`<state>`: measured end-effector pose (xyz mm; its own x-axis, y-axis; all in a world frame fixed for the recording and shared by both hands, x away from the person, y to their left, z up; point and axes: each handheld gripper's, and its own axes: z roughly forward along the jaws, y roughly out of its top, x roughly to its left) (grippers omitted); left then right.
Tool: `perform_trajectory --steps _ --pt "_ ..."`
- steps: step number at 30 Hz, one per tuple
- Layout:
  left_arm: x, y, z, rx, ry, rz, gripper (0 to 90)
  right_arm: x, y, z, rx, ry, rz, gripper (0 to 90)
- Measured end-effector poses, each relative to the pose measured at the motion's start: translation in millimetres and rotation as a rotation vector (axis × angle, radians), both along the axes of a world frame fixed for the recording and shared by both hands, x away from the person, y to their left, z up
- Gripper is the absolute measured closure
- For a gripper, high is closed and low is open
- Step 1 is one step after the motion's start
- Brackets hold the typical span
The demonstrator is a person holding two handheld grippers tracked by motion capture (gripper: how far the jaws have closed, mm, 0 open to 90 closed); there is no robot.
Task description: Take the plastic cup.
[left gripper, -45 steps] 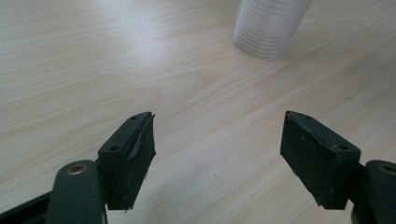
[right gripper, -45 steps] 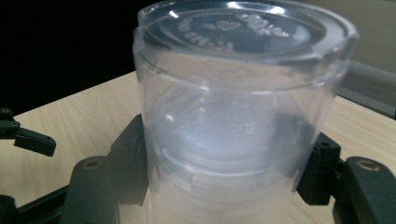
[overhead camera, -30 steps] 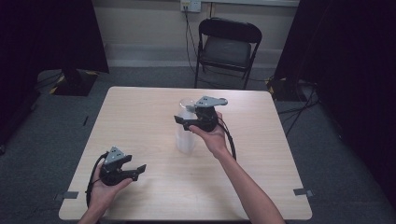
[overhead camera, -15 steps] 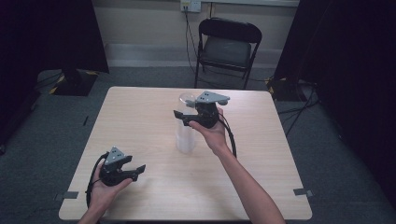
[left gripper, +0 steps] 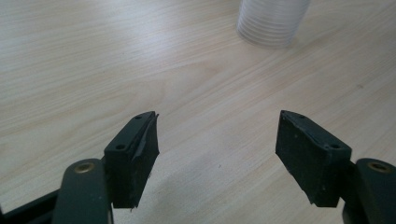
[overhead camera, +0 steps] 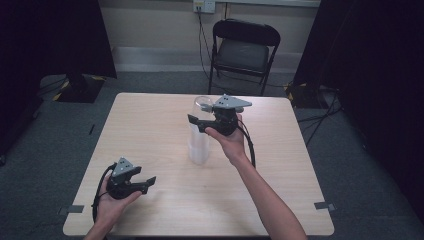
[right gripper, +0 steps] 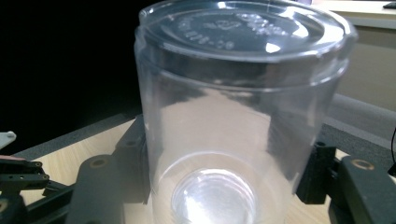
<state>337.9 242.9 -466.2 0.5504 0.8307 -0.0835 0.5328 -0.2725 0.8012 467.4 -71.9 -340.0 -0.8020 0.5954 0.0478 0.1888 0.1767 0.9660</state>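
My right gripper (overhead camera: 196, 121) pinches the top cup (right gripper: 233, 116) above the stack (overhead camera: 199, 147); left gripper (overhead camera: 148, 182) idles, jaws spread; separation looks unfinished

Glossy clear plastic cup (right gripper: 233, 121), matt pale wood-grain table (left gripper: 93, 60), matt black claw pads (left gripper: 140, 154).

I hold two grippers, my left one (overhead camera: 145, 183) and my right one (overhead camera: 199, 121), over one light wooden table (overhead camera: 150, 130). One stack of clear plastic cups (overhead camera: 199, 145) stands on it, topped by one upturned clear cup (right gripper: 238, 112); how many cups the stack holds I cannot tell. One black folding chair (overhead camera: 244, 47) stands behind the table.
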Motion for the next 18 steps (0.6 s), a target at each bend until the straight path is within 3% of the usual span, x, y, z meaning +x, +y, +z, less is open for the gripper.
perform_trajectory --steps 4,8,11,14,18 --pt "0.0 -0.1 -0.1 0.003 -0.001 -0.003 29.7 -3.1 -6.4 8.1 0.052 -0.010 0.005 36.3" --pt "0.0 -0.1 -0.1 0.002 0.000 -0.008 29.9 -4.8 -13.0 16.2 0.064 -0.019 0.001 36.7" --pt "0.5 0.7 -0.5 -0.026 0.016 0.005 29.5 -6.6 -18.5 21.0 0.068 -0.018 -0.004 37.0" --pt "1.2 4.2 -1.1 -0.024 0.016 0.025 27.1 -9.7 -25.9 24.4 0.061 0.001 -0.007 37.1" --pt "1.2 7.3 -2.2 -0.061 0.021 0.043 23.1 -13.9 -36.5 25.5 0.056 0.015 -0.016 37.2"
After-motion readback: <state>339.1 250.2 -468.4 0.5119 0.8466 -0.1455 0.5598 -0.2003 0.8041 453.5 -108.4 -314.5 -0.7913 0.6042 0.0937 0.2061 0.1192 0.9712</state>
